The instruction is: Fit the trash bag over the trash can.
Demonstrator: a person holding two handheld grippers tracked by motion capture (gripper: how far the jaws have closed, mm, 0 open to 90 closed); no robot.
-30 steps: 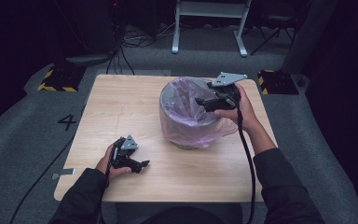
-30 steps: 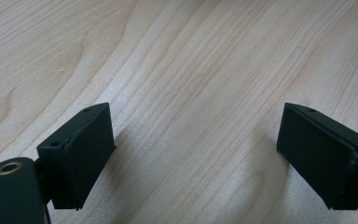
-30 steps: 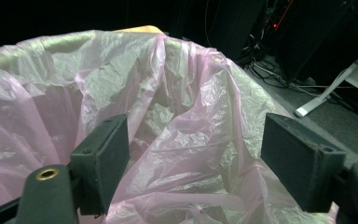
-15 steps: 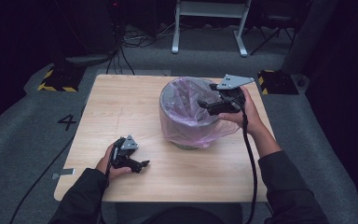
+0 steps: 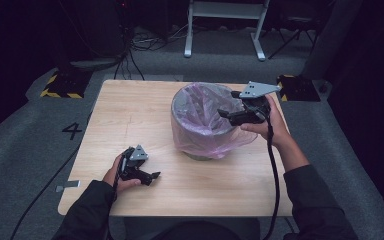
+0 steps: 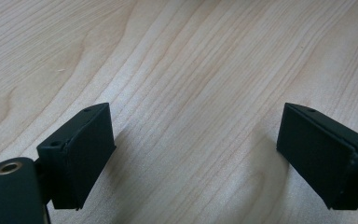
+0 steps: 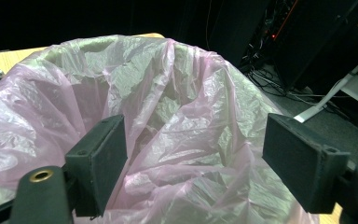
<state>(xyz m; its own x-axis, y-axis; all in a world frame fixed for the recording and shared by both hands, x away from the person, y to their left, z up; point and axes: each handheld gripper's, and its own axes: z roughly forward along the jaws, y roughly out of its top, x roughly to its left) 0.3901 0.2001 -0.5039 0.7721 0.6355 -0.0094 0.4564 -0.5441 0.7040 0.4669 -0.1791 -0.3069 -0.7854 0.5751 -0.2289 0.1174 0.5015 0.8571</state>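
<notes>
At seven o'clock the left gripper (image 5: 147, 175) rests on the surface (image 5: 130, 115), fingers (image 6: 81, 154) spread, grasping nothing. Farther, at three o'clock of the lined bin (image 5: 200, 125), the right gripper (image 5: 225, 114) hovers over its rim, fingers (image 7: 100, 163) released; the pink bag (image 7: 177, 121) lies between and beyond them.

The bin (image 5: 200, 131) is hidden almost all round by the pink bag (image 5: 207, 142) draped over its rim, so only a strip of grey wall shows, and its base is covered on the side facing the near edge of the table (image 5: 130, 115). The bottom of the bag cannot be seen from above; in the right gripper view the bag (image 7: 158, 126) is cut off by the left and lower edges. The right gripper (image 5: 228, 115) covers part of the rim nearest the table's right edge, and whether a jaw touches the plastic is hard to tell. The table's near edge is partly hidden by the person's sleeves.
</notes>
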